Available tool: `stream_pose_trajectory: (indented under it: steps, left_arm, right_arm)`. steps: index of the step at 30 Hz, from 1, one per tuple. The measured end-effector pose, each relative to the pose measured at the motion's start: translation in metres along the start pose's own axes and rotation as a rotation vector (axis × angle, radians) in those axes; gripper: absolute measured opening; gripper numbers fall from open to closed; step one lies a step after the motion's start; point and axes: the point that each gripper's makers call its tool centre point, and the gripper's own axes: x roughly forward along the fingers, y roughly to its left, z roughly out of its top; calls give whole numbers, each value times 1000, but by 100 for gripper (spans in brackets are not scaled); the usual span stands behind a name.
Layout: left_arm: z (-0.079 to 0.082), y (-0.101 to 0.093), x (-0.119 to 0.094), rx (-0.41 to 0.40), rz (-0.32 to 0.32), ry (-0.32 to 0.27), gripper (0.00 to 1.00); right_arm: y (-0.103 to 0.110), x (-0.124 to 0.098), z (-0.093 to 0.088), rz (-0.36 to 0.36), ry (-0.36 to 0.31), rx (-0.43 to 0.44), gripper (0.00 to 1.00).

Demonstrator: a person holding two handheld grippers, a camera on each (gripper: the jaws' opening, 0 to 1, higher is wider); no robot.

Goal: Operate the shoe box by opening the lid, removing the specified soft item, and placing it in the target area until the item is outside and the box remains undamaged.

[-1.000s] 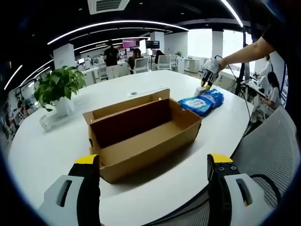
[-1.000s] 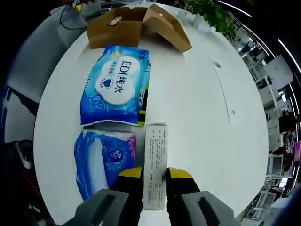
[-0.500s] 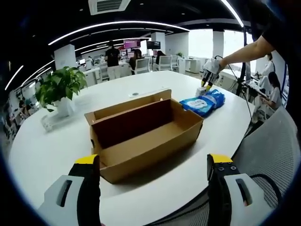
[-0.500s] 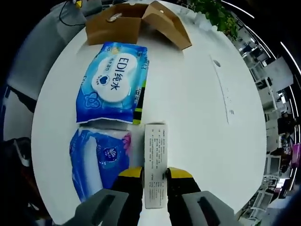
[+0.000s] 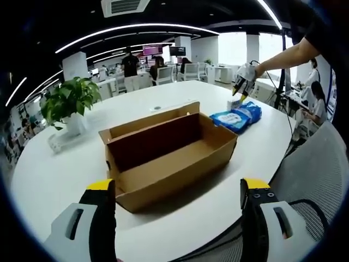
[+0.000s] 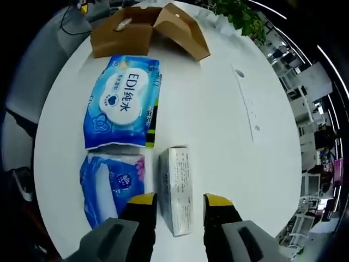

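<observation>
Shoe box [image 5: 166,155], brown cardboard, sits open at the centre of a round white worktop [image 5: 49,174] in the left gripper view, its lid folded back toward 11 o'clock and its inside bare. The left tongs [image 5: 177,191] stand wide open at 6 o'clock, holding nothing. At 2 o'clock from the box lie blue soft packs [image 5: 237,117], with the right tongs [image 5: 238,98] just above them. In the right gripper view, the right tongs [image 6: 177,201] are parted, loosely straddling a small white carton [image 6: 177,188]. A blue wipes pack [image 6: 122,103] and a second blue pack [image 6: 109,183] lie at 10 o'clock, the box at 12 o'clock. A potted plant [image 5: 68,103] stands at 10 o'clock
</observation>
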Motion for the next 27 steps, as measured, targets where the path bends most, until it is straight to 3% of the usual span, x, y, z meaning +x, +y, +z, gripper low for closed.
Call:
stream_pose_trajectory:
  steps: [3, 13, 18, 27]
  left_arm:
    - [0, 3, 1, -7, -1, -7, 99]
    - [4, 8, -2, -18, 9, -35, 99]
    - [7, 11, -5, -26, 23, -54, 99]
    - [11, 14, -9, -32, 35, -84, 98]
  right_arm:
    - [-2, -5, -1, -27, -1, 25, 36]
    - [5, -24, 15, -84, -96, 226, 52]
    - [23, -37, 34, -103, -172, 323, 59]
    - [52, -49, 56, -129, -234, 388, 69]
